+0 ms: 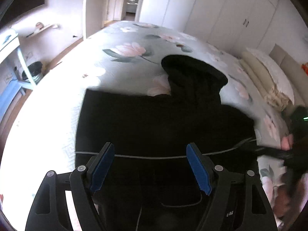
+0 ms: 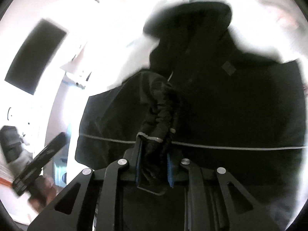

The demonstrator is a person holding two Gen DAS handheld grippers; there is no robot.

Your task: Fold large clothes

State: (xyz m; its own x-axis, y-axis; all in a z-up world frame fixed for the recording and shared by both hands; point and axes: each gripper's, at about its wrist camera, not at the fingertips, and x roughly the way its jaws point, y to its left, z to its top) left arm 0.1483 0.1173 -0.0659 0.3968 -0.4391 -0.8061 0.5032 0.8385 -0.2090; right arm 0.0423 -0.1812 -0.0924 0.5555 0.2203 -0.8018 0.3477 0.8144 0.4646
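Nearest the left wrist camera, the left gripper [image 1: 150,159] hangs with its blue pads [image 1: 102,169] spread wide and nothing between them, just above the black garment [image 1: 154,119]. That garment, seemingly a hooded jacket, lies spread over the floral bedspread [image 1: 130,38], its hood [image 1: 190,69] pointing up the bed toward the pillows [image 1: 269,77], and a thin pale line [image 1: 154,156] runs across the body.

Further right, the right gripper [image 2: 154,161] has its jaws drawn close on a bunched cuff or sleeve end [image 2: 159,115] of the same garment, the cloth gathered up between the pads. The other gripper shows blurred at the left of that view.

The fabric looks soft and limp, creasing where pinched, and probably somewhat slick and bulky, so it should drape and slide rather than hold a line. Hems, cuffs and seam corners look like the best holds; a pinch in the middle of a panel would likely just drag a pucker.
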